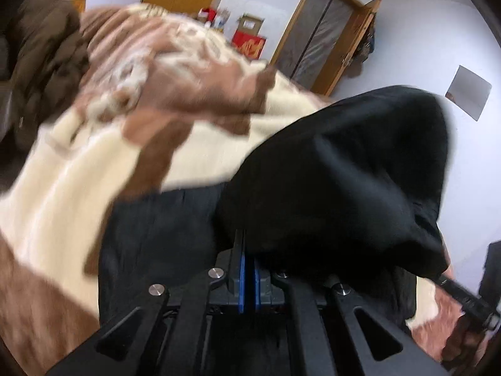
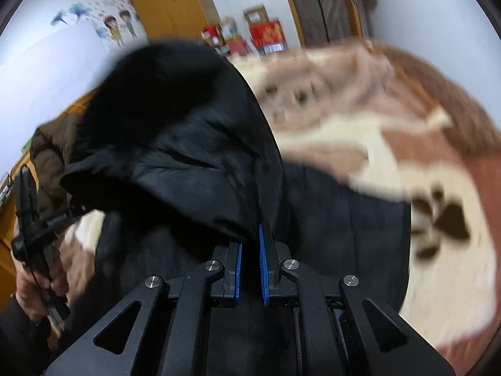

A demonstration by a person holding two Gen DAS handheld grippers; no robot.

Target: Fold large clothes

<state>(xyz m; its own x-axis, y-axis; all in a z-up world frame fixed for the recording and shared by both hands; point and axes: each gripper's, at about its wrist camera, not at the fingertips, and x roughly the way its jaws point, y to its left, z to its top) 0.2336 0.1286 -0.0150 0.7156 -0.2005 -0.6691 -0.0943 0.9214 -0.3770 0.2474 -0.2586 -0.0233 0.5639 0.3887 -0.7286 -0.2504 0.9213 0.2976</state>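
A large black padded jacket lies on a bed, with one part lifted off it. My left gripper is shut on a fold of the jacket and holds it up in front of the camera. My right gripper is shut on the jacket too, its blue pads nearly closed with cloth between them. The rest of the jacket lies flat below. The left gripper and the hand holding it show at the left edge of the right wrist view.
The bed has a cream and brown blanket with paw prints. A brown coat is heaped at the bed's far side. Wooden doors, red boxes and white walls stand behind.
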